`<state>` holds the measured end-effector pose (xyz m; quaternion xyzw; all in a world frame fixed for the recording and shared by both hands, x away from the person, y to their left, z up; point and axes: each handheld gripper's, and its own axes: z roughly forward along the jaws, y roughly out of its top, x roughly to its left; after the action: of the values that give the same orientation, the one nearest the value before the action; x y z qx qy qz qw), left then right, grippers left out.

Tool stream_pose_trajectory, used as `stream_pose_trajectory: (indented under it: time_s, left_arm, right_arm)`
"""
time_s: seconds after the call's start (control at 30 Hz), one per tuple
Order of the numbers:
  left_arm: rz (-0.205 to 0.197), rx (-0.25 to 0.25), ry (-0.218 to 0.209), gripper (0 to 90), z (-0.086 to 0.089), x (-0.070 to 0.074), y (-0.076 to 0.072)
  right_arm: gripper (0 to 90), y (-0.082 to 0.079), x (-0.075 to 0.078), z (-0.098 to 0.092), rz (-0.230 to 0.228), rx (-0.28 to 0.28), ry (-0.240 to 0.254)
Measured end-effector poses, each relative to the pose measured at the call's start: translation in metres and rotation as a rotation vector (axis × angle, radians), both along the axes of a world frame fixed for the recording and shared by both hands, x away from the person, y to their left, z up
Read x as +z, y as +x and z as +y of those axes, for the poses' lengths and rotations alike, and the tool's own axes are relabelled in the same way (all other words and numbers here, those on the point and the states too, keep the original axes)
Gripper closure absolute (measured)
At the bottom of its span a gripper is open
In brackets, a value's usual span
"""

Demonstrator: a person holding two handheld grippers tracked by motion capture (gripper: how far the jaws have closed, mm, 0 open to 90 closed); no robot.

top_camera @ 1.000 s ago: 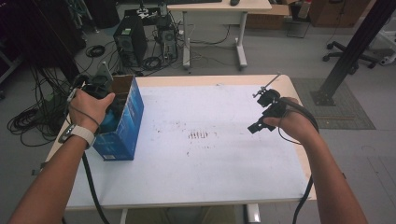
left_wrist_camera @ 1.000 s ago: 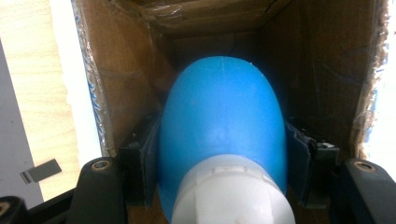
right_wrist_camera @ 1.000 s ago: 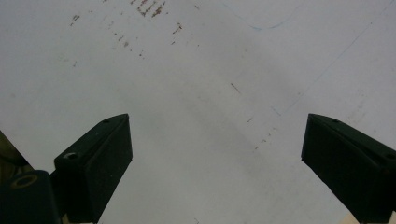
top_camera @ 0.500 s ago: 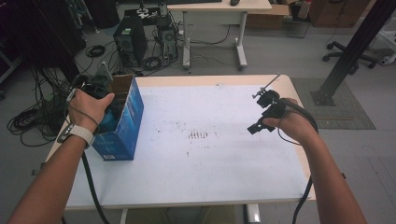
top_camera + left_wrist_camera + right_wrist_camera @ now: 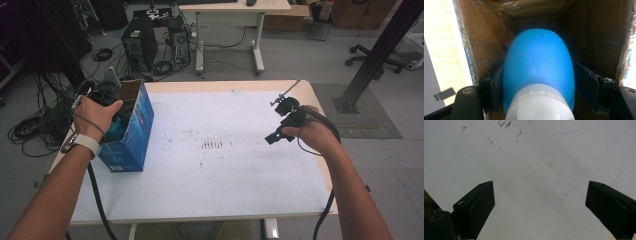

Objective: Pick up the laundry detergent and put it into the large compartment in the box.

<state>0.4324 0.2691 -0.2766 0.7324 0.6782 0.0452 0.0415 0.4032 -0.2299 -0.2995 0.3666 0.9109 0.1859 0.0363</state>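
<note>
— How many things do we count?
— One blue plastic bottle with a white cap [image 5: 537,62], inside one blue cardboard box [image 5: 131,134].
— Our jaws?
— Left gripper [image 5: 537,82]: just opening, right pad clear of it. Right gripper [image 5: 540,205]: wide, empty, above one white table [image 5: 225,175].

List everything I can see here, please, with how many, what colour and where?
table: one, white top with dark scuff marks, centre.
box: one, blue outside, brown cardboard inside, open, at the table's left edge.
bottle: one, blue with a white cap, inside the box.
computer tower: one, black, on the floor beyond the table.
left gripper: one, black, reaching into the box, jaws just opening either side of the bottle.
right gripper: one, black, jaws wide open, nothing between them, above the table's right side.
</note>
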Motion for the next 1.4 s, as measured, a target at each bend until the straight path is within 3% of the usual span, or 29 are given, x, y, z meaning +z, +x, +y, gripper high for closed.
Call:
stream_pose_trajectory:
  time_s: [0.6, 1.4]
  left_arm:
    - [0.006, -0.018, -0.017, 23.6, 0.0, 0.001, -0.001]
    - [-0.01, -0.033, -0.035, 19.2, 0.002, 0.012, -0.005]
  right_arm:
    - [8.8, -0.002, 0.0, -0.002, 0.0, -0.004, 0.003]
    - [8.8, -0.004, 0.0, -0.002, -0.007, -0.001, 0.008]
